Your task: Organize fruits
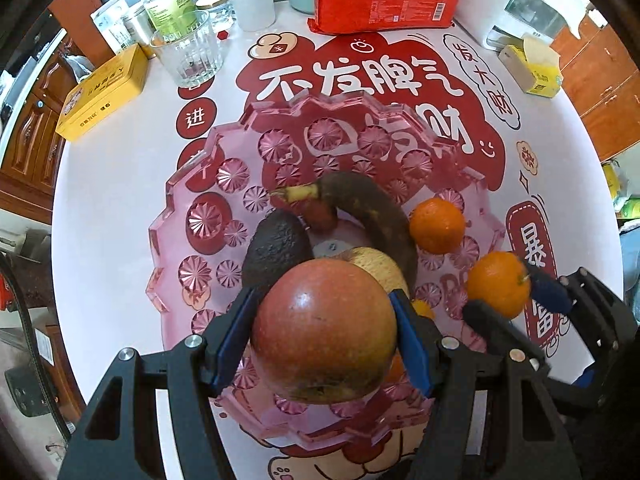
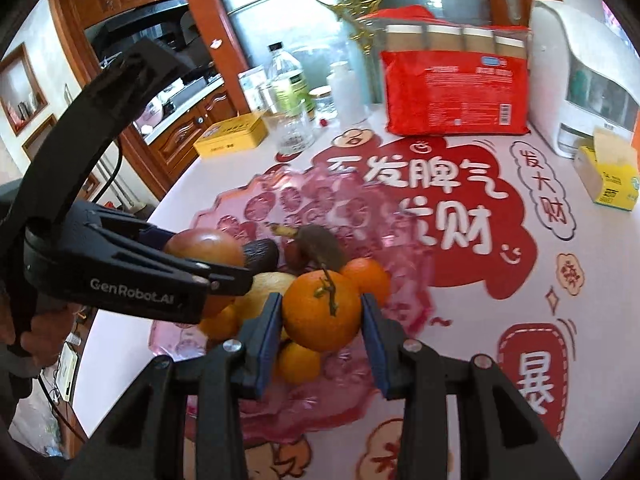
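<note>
Our left tongs (image 1: 325, 334) are gripping a red apple (image 1: 325, 330) across its widest part, low in the centre of the left wrist view, the blue pads pressing on either flank. Our right tongs (image 2: 322, 314) are clamping a tangerine (image 2: 322, 311) with a short stem, centre of the right wrist view. Both fruits are hanging above the pink glass dish (image 1: 172, 216), which is sitting on the worktop (image 1: 112, 184) and already holding a dark banana (image 1: 376, 216), an avocado (image 1: 276, 252), a yellowish fruit (image 1: 380, 268) and another tangerine (image 1: 438, 226).

We are judging the apple as heavy, firm and waxy, so it is likely wanting a hold at its equator, as it has now, to keep it from rolling out. The tangerine is looking light and soft-skinned, so a gentle squeeze on its sides, clear of the stem, should suit it. The dish is looking brittle, and the banana is looking overripe and easily bruised, so we are thinking both fruits want lowering into the open gaps rather than dropping.
</note>
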Tool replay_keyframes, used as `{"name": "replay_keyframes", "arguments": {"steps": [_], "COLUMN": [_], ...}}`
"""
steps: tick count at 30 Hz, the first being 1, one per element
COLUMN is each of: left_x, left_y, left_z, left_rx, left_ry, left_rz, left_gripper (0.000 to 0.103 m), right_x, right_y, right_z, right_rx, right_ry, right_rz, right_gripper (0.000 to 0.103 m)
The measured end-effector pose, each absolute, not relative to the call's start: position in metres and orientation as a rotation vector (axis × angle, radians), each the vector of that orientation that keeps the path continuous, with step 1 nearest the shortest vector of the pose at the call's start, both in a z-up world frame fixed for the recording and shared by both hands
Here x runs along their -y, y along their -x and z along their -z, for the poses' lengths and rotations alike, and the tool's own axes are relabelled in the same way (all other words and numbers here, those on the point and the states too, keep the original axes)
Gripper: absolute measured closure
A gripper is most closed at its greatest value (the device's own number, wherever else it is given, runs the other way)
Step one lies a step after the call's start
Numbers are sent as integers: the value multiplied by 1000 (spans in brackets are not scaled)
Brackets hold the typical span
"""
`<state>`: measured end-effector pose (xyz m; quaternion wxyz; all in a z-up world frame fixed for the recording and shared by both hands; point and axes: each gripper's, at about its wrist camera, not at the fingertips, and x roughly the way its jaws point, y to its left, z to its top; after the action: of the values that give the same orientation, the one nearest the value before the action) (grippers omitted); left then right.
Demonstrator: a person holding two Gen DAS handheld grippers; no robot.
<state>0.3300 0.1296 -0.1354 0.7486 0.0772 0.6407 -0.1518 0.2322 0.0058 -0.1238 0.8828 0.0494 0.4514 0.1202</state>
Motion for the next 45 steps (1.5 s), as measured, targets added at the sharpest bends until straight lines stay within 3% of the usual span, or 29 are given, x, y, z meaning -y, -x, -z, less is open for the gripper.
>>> {"name": "replay_keyframes", "arguments": {"steps": [4, 6, 8, 13, 21, 33, 45], "left_x": [-137, -139, -141, -149, -173, -182, -132], "left_y": [-332, -332, -334, -333, -293, -193, -102], "left_z": [135, 130, 125, 119, 110, 91, 48], "left_rx": [-1391, -1355, -1325, -1290, -1185, -1108, -1048], "left_ry": [-144, -151, -145, -101, 3, 139, 158], "left_rz": [363, 370, 383, 388, 256, 227, 259], "left_gripper": [37, 33, 20, 15, 15, 15, 15], "right_x": [-24, -29, -32, -37, -26, 7, 48], "right_y": [-237, -239, -239, -233, -204, -116, -29], "right_z": [126, 127, 126, 119, 113, 105, 56], "right_rx": [-955, -968, -968, -954, -974, -1034, -1041], "right_ry": [-93, -99, -101, -87, -77, -73, -77], "right_rz": [-228, -214, -204, -157, -82, -89, -76], "right_gripper": [63, 62, 56, 43, 38, 18, 16]}}
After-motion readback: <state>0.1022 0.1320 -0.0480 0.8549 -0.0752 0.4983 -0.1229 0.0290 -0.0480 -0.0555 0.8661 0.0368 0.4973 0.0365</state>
